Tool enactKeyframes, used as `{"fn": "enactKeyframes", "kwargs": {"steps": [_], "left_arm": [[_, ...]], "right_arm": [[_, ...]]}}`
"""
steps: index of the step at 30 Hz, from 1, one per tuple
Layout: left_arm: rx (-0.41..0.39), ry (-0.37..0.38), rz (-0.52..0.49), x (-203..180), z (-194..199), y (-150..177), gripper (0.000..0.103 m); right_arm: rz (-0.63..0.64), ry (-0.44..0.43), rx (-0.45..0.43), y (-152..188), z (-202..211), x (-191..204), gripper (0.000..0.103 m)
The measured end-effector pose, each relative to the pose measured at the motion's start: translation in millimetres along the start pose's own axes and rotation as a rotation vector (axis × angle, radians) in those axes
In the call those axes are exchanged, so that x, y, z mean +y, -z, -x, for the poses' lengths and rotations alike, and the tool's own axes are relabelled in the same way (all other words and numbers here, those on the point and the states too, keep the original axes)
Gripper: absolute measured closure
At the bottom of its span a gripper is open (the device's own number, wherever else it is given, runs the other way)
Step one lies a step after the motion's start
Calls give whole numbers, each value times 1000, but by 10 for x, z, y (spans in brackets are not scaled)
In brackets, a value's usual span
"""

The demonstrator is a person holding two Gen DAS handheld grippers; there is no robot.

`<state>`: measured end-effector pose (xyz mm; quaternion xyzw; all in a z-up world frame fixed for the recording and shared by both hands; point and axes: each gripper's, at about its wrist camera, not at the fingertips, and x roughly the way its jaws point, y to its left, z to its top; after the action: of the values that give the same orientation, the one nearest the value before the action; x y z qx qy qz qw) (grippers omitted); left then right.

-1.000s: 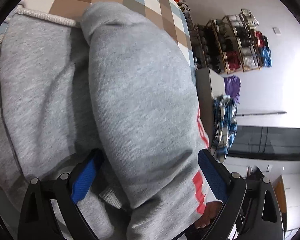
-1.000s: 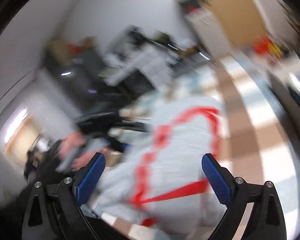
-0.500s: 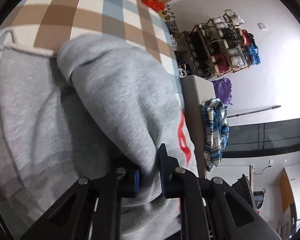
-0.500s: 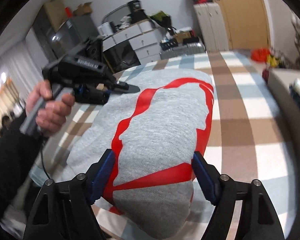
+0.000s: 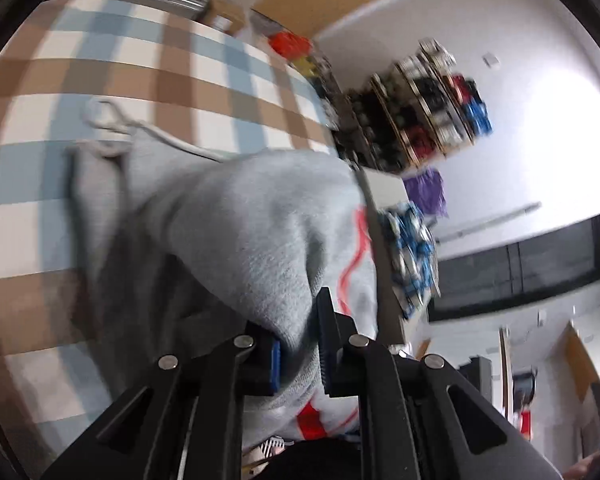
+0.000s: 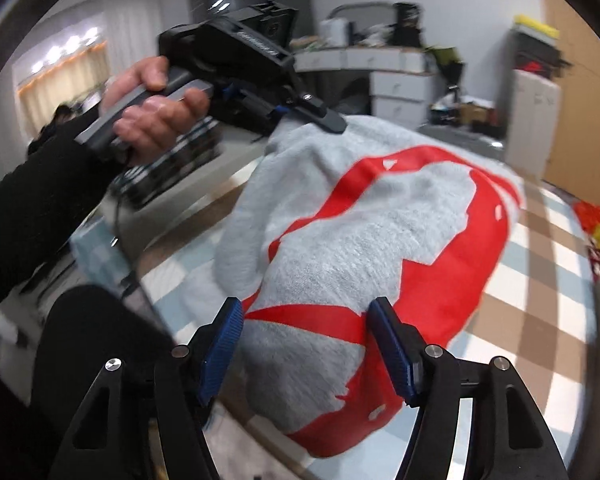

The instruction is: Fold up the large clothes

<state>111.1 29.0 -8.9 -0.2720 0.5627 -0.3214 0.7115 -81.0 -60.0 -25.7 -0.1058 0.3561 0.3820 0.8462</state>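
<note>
The left hand-held gripper (image 5: 300, 344) is clamped on a bunched fold of the grey sweatshirt (image 6: 380, 232), while the right hand-held gripper (image 6: 304, 344), closing, brackets its red-printed near end.

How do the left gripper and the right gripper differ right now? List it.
Opening: the left gripper is pinched nearly shut on a thin fold of the gray sweatshirt; the right gripper stands far wider, its jaws just closing around a thick bunch.
Spot: the left holds plain gray edge; the right straddles the red print.
Shared: black frames, blue pads, both on the same sweatshirt over the checked cover.
</note>
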Motion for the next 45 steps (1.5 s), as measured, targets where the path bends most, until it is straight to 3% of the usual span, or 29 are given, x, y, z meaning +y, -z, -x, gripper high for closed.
{"fn": "enactKeyframes", "kwargs": {"steps": [6, 8, 10, 12, 18, 23, 25, 26, 27, 33, 39, 42, 45], "left_arm": [[20, 48, 54, 373, -62, -65, 94], [61, 62, 73, 479, -224, -71, 87], [96, 43, 167, 675, -363, -33, 61], [110, 92, 195, 744, -437, 67, 30], [120, 145, 53, 464, -463, 492, 28], [163, -24, -57, 276, -781, 819, 28], [125, -48, -68, 288, -819, 870, 35], [114, -60, -71, 294, -833, 885, 73], [145, -38, -73, 294, -853, 886, 97], [83, -6, -53, 81, -544, 881, 98], [87, -22, -142, -219, -256, 1080, 98], [143, -70, -149, -28, -392, 1177, 98], [185, -91, -63, 311, -606, 1169, 98]], "right_arm": [[109, -26, 133, -68, -79, 74, 37], [121, 2, 156, -56, -106, 43, 37], [94, 5, 161, -41, -87, -9, 37], [57, -3, 154, -43, -57, -66, 37], [12, -26, 125, -37, -13, -138, 36], [-21, -51, 110, -74, -6, -181, 36], [-49, -71, 102, -76, 12, -231, 36], [-61, -80, 100, -76, 22, -256, 38], [-67, -82, 102, -79, 33, -275, 39], [-1, -50, 154, -129, 64, -243, 43], [38, -134, 246, -173, -1, -193, 41], [75, -174, 318, -209, -111, -97, 40], [107, -224, 411, -250, -276, -34, 39]]}}
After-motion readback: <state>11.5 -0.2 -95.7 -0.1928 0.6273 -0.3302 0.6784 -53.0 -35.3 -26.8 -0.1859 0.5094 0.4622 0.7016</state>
